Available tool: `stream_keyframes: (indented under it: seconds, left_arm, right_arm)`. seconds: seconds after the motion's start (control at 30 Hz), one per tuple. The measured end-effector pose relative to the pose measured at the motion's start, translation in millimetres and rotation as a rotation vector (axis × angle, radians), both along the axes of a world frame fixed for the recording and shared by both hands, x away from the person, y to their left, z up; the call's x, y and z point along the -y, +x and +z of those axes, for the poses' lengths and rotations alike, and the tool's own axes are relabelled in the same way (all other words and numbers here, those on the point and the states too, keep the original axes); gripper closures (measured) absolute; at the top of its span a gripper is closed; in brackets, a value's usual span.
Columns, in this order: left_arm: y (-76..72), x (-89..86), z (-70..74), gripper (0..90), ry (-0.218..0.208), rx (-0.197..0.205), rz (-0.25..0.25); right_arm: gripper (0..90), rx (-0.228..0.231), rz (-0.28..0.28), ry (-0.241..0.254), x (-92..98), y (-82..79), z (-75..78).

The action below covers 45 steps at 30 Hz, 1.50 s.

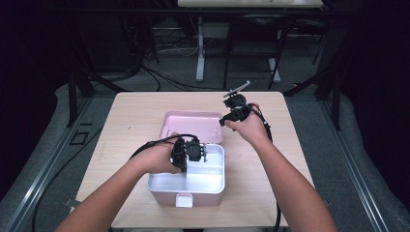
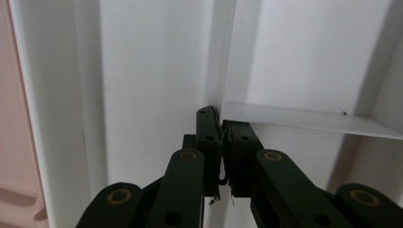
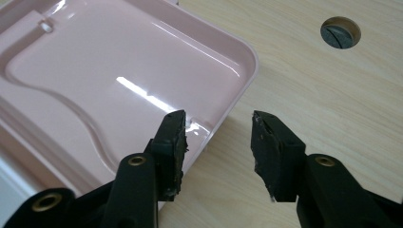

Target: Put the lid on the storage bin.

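Centrally, the left gripper (image 1: 193,151) reaches down into the white inner tray (image 1: 212,180) of an open pink storage box (image 1: 167,197); in the left gripper view its jaws stand together, clamped on the thin white divider (image 2: 304,119) that partitions the tray, at the junction where this wall meets a second, upright partition (image 2: 227,52). The compartments visible around the left gripper, both in the left gripper view and in the high view, present bare white floors and walls with no contents to be seen. The right gripper (image 3: 218,137) is held beyond and to the right of the box, over the near corner of the box's pink lid (image 3: 119,71), which lies folded back flat on the worktop (image 3: 332,104) with its glossy inner face upward and empty. The jaws of the right gripper stand apart with nothing between them: one finger (image 3: 173,142) lies above the lid's rim, the other (image 3: 273,152) above the bare wood just beside it. A round cable port (image 3: 340,32) is set into the worktop well beyond the lid's corner. The box stands near the front edge of the worktop, its white latch (image 1: 184,199) facing the person.
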<state>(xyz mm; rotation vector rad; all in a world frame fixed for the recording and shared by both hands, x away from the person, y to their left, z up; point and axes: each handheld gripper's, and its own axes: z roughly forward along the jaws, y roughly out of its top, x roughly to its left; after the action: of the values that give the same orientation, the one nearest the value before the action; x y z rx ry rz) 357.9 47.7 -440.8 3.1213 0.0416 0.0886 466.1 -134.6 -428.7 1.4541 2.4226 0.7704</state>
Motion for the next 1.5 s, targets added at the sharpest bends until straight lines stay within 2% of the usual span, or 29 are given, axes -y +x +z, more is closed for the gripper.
stream_keyframes:
  seconds: [0.1,0.13,0.2,0.5,0.87,1.2,1.27,1.3,1.5]
  left_arm:
    - [-0.1,0.0,0.0,85.6,0.000,0.000,0.000]
    - [-0.2,0.0,-0.1,85.6,-0.001,0.000,0.000]
    - [-0.3,0.0,0.0,85.6,-0.001,0.001,0.000]
    - [-0.5,0.2,0.3,85.7,0.001,0.001,0.000]
    - [-1.3,0.1,0.0,85.9,-0.001,0.004,-0.003]
    - [-1.3,0.3,0.1,85.9,-0.001,0.005,-0.003]
    - [-1.3,0.2,0.0,85.9,-0.001,0.005,-0.003]
    - [-1.4,0.2,0.0,85.9,-0.001,0.006,-0.003]
    - [-1.6,0.1,0.1,86.0,-0.001,0.008,-0.004]
  right_arm:
    - [56.6,-0.006,-0.010,-0.001,-1.5,5.9,-5.7]
    - [56.6,-0.027,-0.005,0.011,-1.4,7.6,-6.5]
    - [56.5,-0.005,-0.024,-0.004,-2.0,10.3,-9.5]
    - [56.5,-0.025,-0.065,0.024,1.0,21.1,-15.9]
    - [59.0,-0.040,-0.106,0.015,-2.6,32.0,-27.1]
    - [65.9,-0.063,-0.131,0.016,-6.0,39.0,-35.1]
    - [66.3,-0.047,-0.138,0.027,-6.8,39.6,-37.3]
    - [69.0,-0.079,-0.141,0.019,-7.7,41.2,-37.7]
    - [74.7,-0.103,-0.168,0.030,-12.0,44.8,-42.1]
